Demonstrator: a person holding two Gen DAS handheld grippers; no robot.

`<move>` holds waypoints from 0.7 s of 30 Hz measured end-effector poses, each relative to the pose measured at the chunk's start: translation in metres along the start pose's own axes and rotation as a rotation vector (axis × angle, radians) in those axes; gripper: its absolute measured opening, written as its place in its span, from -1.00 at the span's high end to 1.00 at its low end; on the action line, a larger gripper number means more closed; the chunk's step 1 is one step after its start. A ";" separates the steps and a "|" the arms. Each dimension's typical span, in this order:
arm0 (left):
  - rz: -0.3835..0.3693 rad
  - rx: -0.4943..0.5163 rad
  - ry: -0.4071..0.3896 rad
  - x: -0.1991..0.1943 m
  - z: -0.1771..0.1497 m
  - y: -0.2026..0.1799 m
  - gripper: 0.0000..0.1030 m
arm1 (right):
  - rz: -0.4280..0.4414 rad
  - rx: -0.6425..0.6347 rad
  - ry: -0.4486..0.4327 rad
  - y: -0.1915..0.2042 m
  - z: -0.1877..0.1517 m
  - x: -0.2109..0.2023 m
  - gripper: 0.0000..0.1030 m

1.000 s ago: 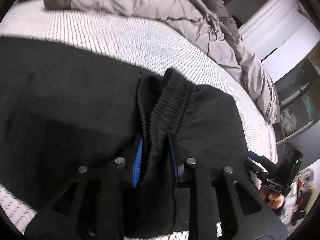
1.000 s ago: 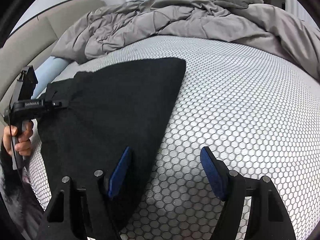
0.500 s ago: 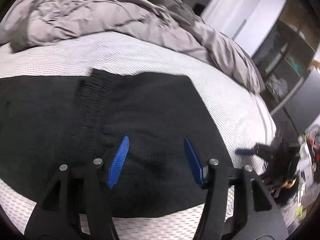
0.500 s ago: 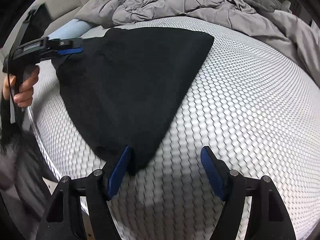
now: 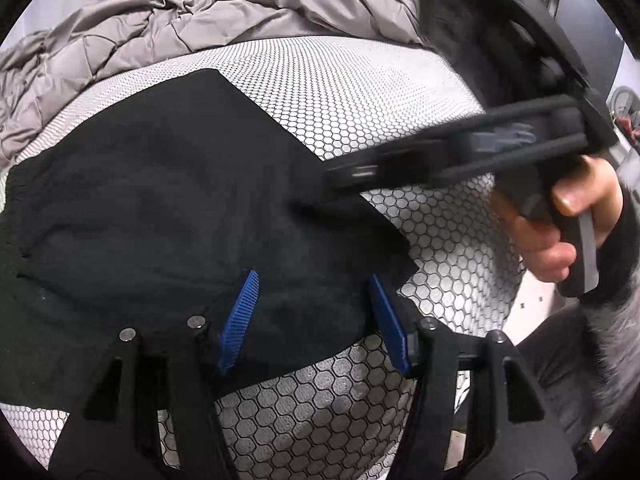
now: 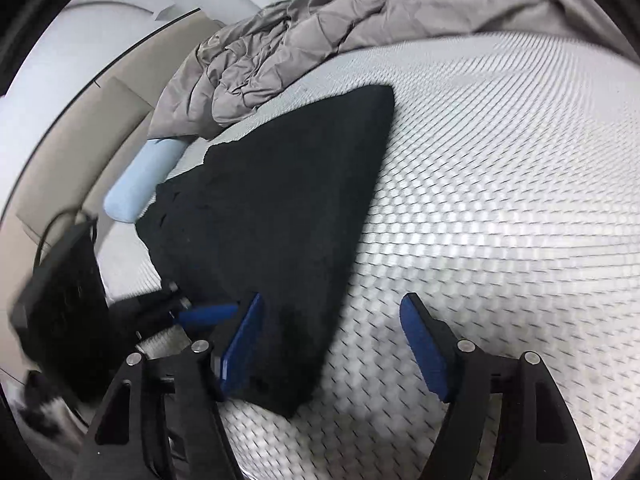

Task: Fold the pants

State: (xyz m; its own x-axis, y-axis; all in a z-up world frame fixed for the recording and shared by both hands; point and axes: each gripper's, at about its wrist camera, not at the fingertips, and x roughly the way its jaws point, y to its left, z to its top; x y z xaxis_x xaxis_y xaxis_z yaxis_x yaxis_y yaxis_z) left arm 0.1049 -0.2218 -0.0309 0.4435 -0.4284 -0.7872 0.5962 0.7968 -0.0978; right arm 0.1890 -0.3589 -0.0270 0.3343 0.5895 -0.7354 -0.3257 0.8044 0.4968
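Lying flat on the bed [image 6: 500,152], the black pants [image 5: 168,208] already look folded over into a compact dark panel, and we judge its long axis to run from the narrow corner near us toward the gathered waistband at the far end. In the left wrist view that waistband sits out at about nine o'clock, while the near corner points to about four o'clock. In the right wrist view the pants [image 6: 280,208] taper from a broad far edge at twelve o'clock down to a tip at six o'clock.

Our left tool [image 5: 316,320] hangs over the near edge with its blue pads apart and cloth beneath them, not pinched. Our right tool [image 6: 332,344] is closing, its left pad over the cloth's tip and its right pad over bare bed; the fabric is not yet pressed between them.

Both tools crowd the same narrow end, the right one reaching in from about two o'clock in the left view. We reckon the next fold carries this end along the long axis toward the waistband, and the right tool is the nearer to the tip.

Beyond the pants, a grey duvet [image 6: 312,24] is heaped at twelve o'clock.
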 end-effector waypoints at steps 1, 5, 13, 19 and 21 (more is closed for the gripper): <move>0.003 -0.005 0.001 -0.001 -0.001 -0.004 -0.07 | 0.012 0.001 0.008 0.000 0.003 0.006 -0.20; -0.005 -0.025 0.016 0.002 -0.003 -0.001 -0.07 | -0.004 0.002 0.013 0.005 0.024 0.034 0.12; -0.024 -0.009 0.014 -0.002 -0.012 0.005 -0.07 | -0.013 0.086 0.000 -0.034 0.119 0.081 0.30; -0.035 0.002 0.015 -0.007 -0.016 0.007 -0.08 | -0.183 0.024 -0.010 -0.036 0.182 0.118 0.49; -0.032 0.008 0.013 -0.010 -0.016 0.007 -0.13 | -0.229 0.035 -0.045 -0.037 0.192 0.117 0.48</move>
State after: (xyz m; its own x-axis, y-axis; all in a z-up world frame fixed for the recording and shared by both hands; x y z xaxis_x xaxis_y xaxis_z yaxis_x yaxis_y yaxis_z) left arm 0.0942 -0.2054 -0.0337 0.4154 -0.4484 -0.7914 0.6153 0.7793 -0.1187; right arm 0.4103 -0.3050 -0.0427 0.4355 0.3937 -0.8095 -0.2066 0.9190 0.3358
